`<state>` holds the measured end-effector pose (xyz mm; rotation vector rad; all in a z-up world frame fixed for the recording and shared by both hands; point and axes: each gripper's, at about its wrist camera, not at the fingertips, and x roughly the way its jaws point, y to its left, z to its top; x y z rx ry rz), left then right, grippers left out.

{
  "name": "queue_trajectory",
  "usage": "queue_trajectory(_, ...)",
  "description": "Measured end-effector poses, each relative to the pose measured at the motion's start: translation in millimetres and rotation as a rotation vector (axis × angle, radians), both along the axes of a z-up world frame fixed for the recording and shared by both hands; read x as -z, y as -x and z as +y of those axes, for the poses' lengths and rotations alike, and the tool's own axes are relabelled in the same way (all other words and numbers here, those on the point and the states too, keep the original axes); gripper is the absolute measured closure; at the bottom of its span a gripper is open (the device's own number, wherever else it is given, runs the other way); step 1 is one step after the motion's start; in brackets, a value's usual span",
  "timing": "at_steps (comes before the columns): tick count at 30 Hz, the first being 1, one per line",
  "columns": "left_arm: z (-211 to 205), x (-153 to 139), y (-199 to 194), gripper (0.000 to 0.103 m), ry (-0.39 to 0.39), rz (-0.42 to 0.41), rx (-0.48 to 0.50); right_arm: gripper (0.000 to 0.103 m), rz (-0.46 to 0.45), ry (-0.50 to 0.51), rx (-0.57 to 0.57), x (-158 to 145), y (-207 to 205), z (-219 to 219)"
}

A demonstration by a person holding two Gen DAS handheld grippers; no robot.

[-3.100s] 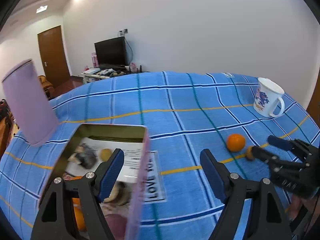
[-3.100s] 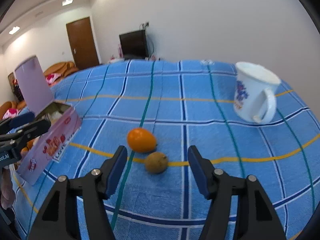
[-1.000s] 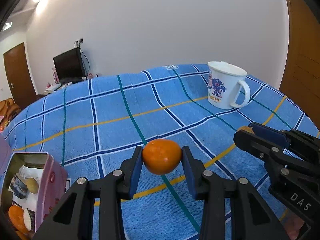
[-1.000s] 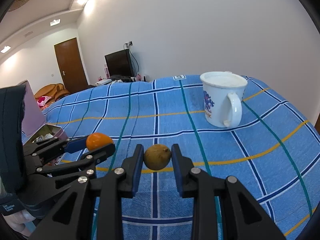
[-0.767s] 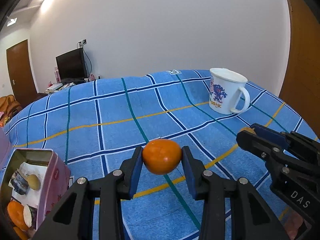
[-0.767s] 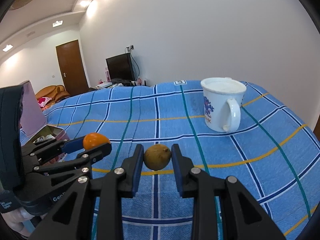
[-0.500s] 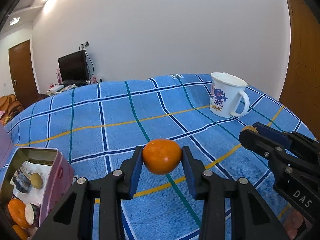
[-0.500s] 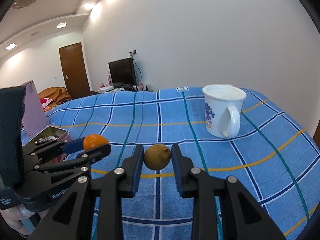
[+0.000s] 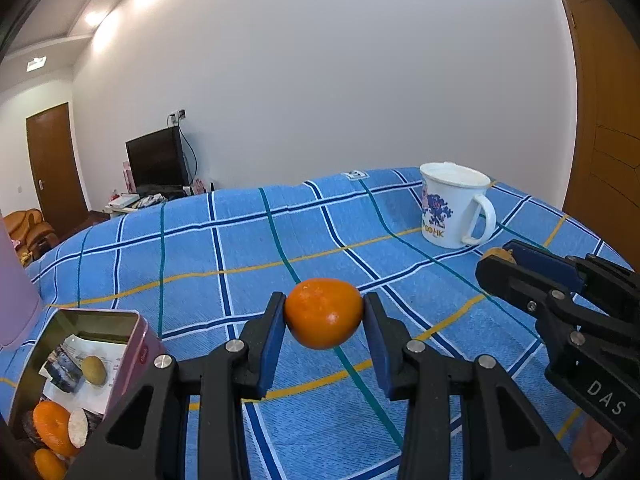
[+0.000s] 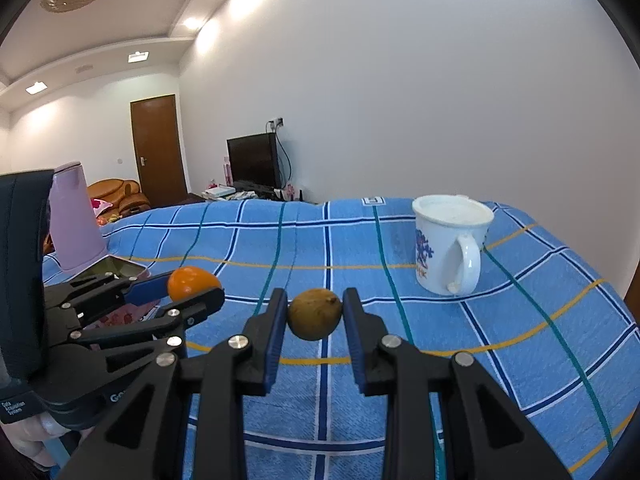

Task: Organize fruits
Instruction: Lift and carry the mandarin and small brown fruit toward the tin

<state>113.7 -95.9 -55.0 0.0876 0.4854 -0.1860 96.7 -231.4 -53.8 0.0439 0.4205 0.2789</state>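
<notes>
An orange [image 9: 323,313] is being pinched in the left gripper [image 9: 323,320], a brown fruit [image 10: 315,313] in the right gripper [image 10: 315,316] — both jaws closed on fruit, right of the pink tin [image 9: 134,354]. Being round, either could be slipping out before the tin is reached.

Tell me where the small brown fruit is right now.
The small brown fruit sits clamped in the right gripper, held above the blue checked cloth, with the white mug to its right and the orange to its left.

Bright, even room light comes from recessed ceiling lights [image 10: 138,56], which flare softly on the white wall [image 9: 320,80]. Both fisheye views bend straight lines, darken at the corners, and stay sharp.
</notes>
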Motion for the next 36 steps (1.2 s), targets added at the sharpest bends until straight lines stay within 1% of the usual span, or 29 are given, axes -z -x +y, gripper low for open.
queue_trajectory(11, 1.9, -4.6, 9.5, 0.062, 0.002, -0.056, -0.018, 0.072, -0.048, 0.005, -0.013, -3.1, 10.0, 2.5)
queue_trajectory(15, 4.3, -6.7, 15.4, 0.062, 0.013, -0.088, -0.024, 0.072, -0.065, 0.008, -0.023, -3.8, 13.9, 4.1)
queue_trajectory(20, 2.4, -8.8, 21.5, 0.062, -0.003, -0.117, -0.026, 0.072, -0.069, 0.004, -0.029, -4.1, 15.7, 4.4)
queue_trajectory(36, 5.2, -6.7, 22.4, 0.062, -0.005, -0.095, -0.039, 0.072, -0.065, -0.021, -0.034, -5.4, 17.7, 13.7)
